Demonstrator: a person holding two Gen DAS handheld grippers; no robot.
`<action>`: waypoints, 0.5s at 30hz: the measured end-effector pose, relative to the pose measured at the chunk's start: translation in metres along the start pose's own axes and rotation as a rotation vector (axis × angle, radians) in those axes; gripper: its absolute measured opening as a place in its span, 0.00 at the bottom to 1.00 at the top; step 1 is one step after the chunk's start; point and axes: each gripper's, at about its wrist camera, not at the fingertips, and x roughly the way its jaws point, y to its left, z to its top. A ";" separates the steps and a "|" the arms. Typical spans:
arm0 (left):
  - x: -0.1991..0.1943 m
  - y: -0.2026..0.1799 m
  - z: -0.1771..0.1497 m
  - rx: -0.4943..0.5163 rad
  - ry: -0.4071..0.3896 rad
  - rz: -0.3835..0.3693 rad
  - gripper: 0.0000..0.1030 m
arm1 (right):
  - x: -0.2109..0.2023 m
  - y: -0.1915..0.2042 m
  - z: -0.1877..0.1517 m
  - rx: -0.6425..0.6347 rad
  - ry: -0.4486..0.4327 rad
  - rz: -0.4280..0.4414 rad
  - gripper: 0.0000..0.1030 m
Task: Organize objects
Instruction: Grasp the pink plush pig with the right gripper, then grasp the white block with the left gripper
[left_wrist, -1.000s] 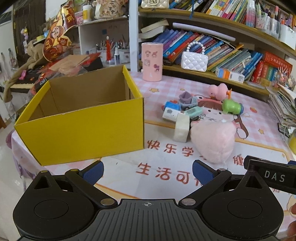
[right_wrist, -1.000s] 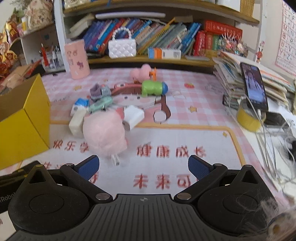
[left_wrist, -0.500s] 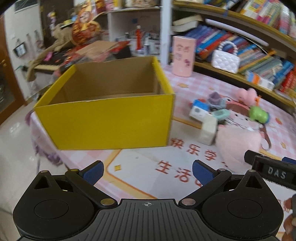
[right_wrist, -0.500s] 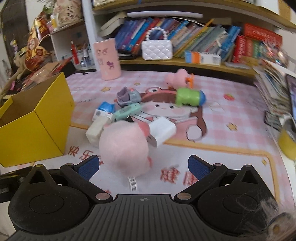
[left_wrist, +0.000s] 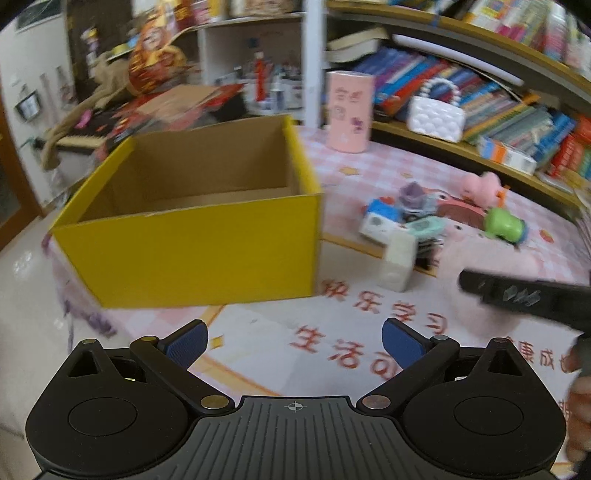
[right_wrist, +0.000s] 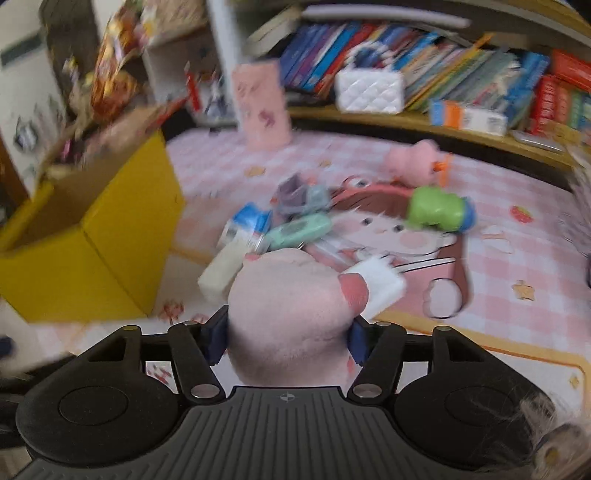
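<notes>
Right hand-held gripper (right_wrist: 287, 341) is closing on the pink plush (right_wrist: 291, 306), pads pressed into both flanks at the near counter (right_wrist: 480, 321). The plush looks soft, light and squashy; a grip across the belly suits it, though the fur may slip. Left hand-held gripper (left_wrist: 294, 341) hangs wide open, empty, near the yellow box (left_wrist: 192, 251), which sits left with nothing visible inside. Behind the plush: two white blocks, one mint gadget, one blue-white carton, one grey-purple toy, one green toy, one pink toy farthest.
</notes>
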 end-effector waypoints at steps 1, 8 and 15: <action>0.002 -0.006 0.001 0.014 0.003 -0.022 0.95 | -0.008 -0.005 0.002 0.017 -0.018 -0.011 0.57; 0.041 -0.059 0.016 0.109 0.024 -0.111 0.68 | -0.041 -0.038 0.007 0.130 -0.058 -0.063 0.58; 0.089 -0.090 0.038 0.117 0.018 -0.058 0.62 | -0.054 -0.055 0.001 0.126 -0.046 -0.084 0.58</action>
